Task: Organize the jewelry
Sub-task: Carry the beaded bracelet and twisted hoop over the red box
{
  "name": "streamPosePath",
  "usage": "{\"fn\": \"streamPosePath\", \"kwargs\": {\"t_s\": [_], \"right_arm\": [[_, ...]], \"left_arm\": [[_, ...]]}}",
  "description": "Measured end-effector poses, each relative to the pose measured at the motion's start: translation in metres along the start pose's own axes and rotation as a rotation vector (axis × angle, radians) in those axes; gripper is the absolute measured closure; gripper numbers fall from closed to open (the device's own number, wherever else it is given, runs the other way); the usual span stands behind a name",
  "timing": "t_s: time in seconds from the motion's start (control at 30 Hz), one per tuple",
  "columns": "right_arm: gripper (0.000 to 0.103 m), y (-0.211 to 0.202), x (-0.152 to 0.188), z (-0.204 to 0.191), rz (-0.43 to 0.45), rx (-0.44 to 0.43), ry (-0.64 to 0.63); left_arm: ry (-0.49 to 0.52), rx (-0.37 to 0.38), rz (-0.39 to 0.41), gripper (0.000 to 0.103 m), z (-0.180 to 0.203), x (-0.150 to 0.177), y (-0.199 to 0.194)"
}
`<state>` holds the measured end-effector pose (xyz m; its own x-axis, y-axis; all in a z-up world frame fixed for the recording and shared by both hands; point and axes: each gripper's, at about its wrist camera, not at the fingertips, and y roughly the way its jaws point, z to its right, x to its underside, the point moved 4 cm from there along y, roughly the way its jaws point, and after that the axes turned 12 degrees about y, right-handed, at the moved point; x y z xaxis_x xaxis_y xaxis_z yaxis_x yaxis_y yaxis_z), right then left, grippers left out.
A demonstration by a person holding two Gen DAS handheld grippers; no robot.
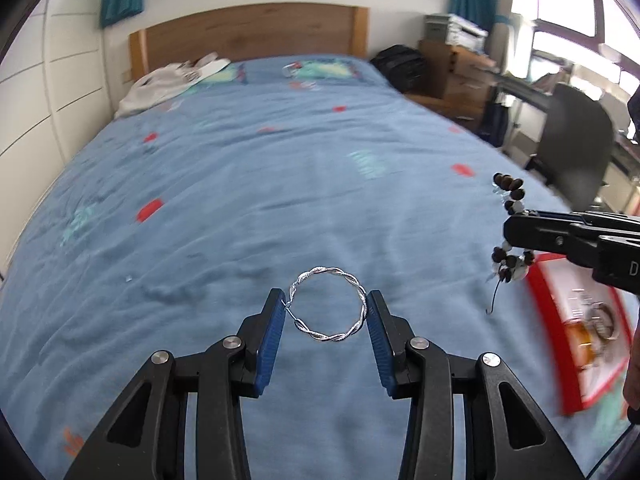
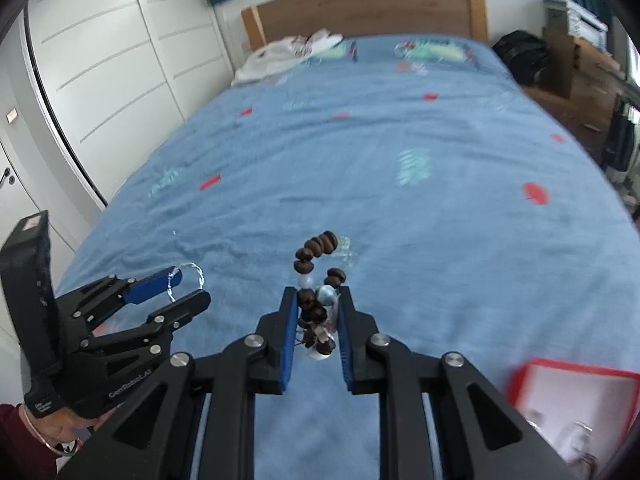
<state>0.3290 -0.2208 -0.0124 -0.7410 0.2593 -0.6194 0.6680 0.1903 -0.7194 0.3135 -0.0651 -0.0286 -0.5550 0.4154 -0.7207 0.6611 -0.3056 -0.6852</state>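
Note:
A twisted silver hoop (image 1: 328,340) sits upright between the blue pads of my left gripper (image 1: 326,294), which is shut on its two sides above the bed. In the right wrist view the same left gripper (image 2: 192,284) appears at the lower left with the silver hoop (image 2: 197,270) at its tips. My right gripper (image 2: 318,292) is shut on a bracelet of dark brown and pale beads (image 2: 320,242), which bunches between the pads and arcs above them. The right gripper (image 1: 508,228) enters the left wrist view from the right with the bead bracelet (image 1: 510,186) hanging from it.
Both grippers hang over a blue bedspread (image 1: 240,184) with red and teal patches. A red-rimmed white box (image 1: 548,320) lies on it at the lower right, with metal rings inside; the box rim (image 2: 572,368) shows too. White clothing (image 1: 168,80) lies near the wooden headboard.

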Motion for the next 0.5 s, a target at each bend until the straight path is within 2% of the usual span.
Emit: {"fn": "streamPosePath", "kwargs": {"t_s": [0.27,0.5], "right_arm": [[0.085,-0.102,0.002,0.081,0.077,0.117,0.031],[0.085,-0.129,0.014,0.159,0.056,0.186,0.084]], "left_arm": [[0.071,0.107,0.063,0.062,0.088,-0.044,-0.026],[0.145,0.218,0.055,0.062,0.175,-0.065,-0.005]]}}
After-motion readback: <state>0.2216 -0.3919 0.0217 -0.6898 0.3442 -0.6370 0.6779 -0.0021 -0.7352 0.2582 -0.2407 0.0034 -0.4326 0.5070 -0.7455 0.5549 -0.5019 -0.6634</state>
